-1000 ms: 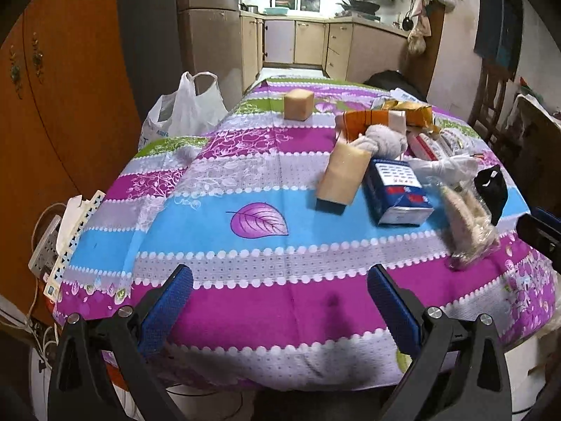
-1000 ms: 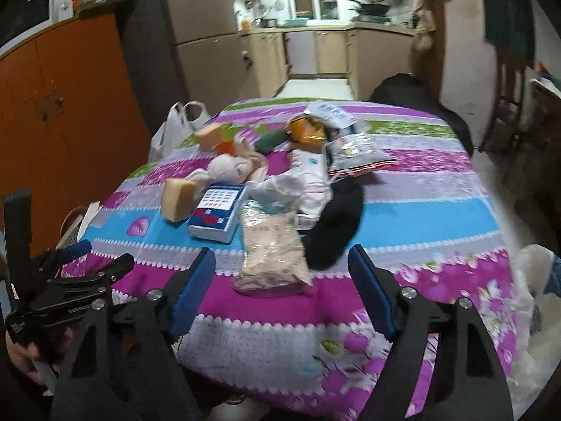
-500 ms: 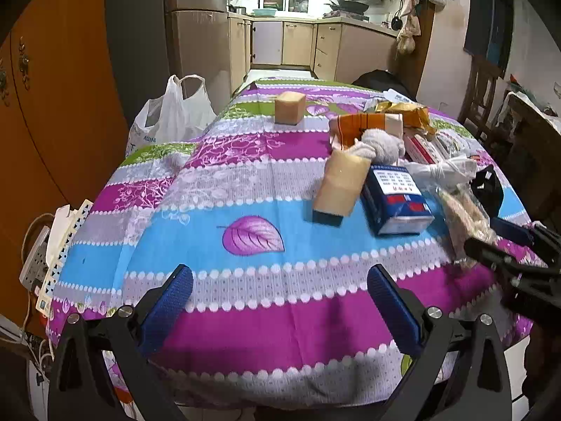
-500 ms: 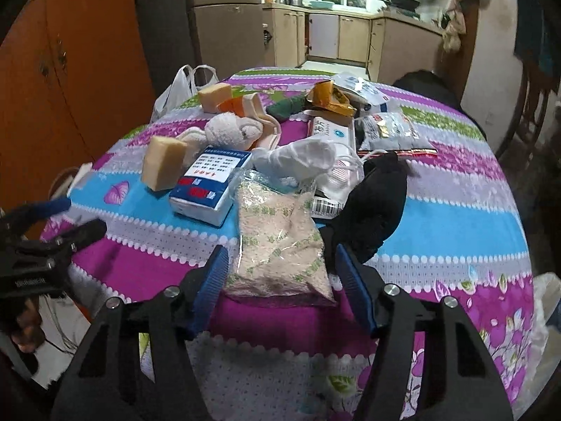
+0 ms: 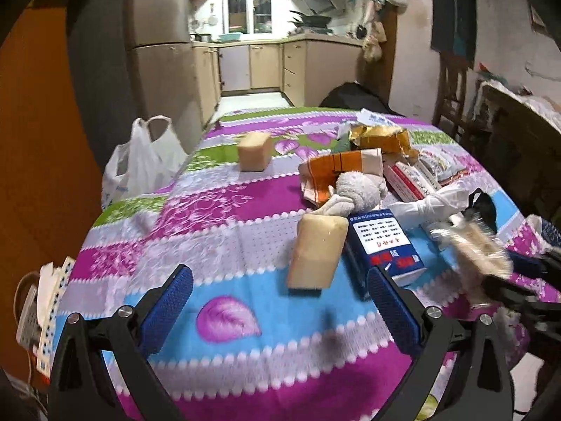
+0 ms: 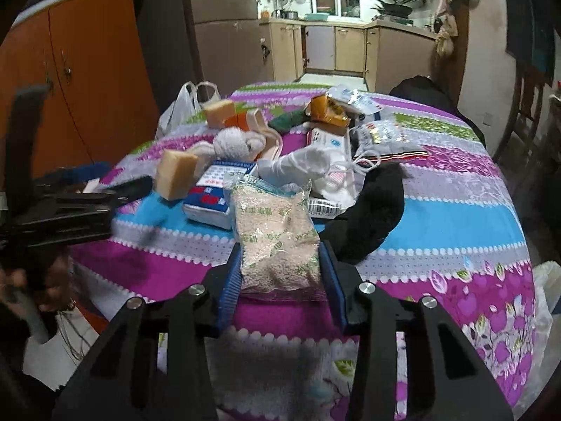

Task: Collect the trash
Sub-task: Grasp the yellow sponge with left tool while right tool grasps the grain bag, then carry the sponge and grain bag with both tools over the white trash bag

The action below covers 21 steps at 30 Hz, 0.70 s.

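Note:
A clear bag of pale grain [image 6: 277,231] lies near the front edge of the striped floral tablecloth [image 5: 224,207]. My right gripper [image 6: 280,280] has its jaws closing on the bag's near end, and both blue pads touch its sides. Behind the bag lie a blue and white box [image 5: 385,242], a tan sponge block [image 5: 315,252], a grey plush toy [image 5: 361,189], a white glove [image 6: 298,165] and a black cloth [image 6: 371,210]. My left gripper [image 5: 280,312] hangs open over the blue stripe, short of the sponge block, with nothing between its fingers.
A second sponge block [image 5: 254,151], an orange wrapper [image 5: 336,168] and foil packets [image 6: 382,133] lie farther back. A white plastic bag [image 5: 140,161] hangs at the table's left side beside an orange cabinet [image 6: 87,80]. A power strip [image 5: 45,315] lies low on the left.
My right gripper's jaws have narrowed from wide open onto the grain bag. My left gripper has moved forward over the table toward the sponge block and box.

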{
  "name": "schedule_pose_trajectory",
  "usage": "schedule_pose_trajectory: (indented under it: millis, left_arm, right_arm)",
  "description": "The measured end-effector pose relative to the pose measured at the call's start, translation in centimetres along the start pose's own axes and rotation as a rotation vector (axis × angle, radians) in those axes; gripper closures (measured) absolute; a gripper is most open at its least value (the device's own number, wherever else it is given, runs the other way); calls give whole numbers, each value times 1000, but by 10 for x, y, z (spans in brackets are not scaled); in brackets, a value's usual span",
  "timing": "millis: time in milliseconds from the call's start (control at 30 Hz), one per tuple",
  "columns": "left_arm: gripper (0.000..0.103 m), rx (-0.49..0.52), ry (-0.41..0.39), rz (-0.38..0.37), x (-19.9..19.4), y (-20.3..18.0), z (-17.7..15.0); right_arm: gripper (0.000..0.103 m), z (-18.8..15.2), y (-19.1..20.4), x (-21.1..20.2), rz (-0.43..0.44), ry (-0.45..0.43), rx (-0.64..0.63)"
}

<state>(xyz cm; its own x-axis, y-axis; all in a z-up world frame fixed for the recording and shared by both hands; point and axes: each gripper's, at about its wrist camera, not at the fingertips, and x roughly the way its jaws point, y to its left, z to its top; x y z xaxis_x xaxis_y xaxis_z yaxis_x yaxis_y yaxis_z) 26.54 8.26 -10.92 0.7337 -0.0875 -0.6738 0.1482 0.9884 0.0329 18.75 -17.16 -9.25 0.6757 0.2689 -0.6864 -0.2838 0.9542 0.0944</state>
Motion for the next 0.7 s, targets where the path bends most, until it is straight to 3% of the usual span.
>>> schedule_pose_trajectory:
  millis: [100, 200, 300, 367, 533, 700]
  left_arm:
    - [13, 21, 32, 7, 20, -2, 4]
    - [30, 15, 64, -11, 37, -4, 5]
    - [50, 3, 85, -52, 47, -5, 4]
    - [71, 4, 79, -58, 47, -9, 3]
    - [72, -15, 66, -24, 41, -10, 0]
    - [72, -65, 57, -12, 28, 3, -5]
  right_arm:
    - [62, 0, -4, -10, 20, -2, 37]
    - [62, 2, -6, -15, 27, 10, 62]
    - [62, 6, -4, -20, 40, 9, 64]
    - [62, 7, -3, -25, 63, -7, 66]
    - [62, 10, -11, -48, 168, -95, 97]
    - [62, 9, -3, -60, 157, -148, 51]
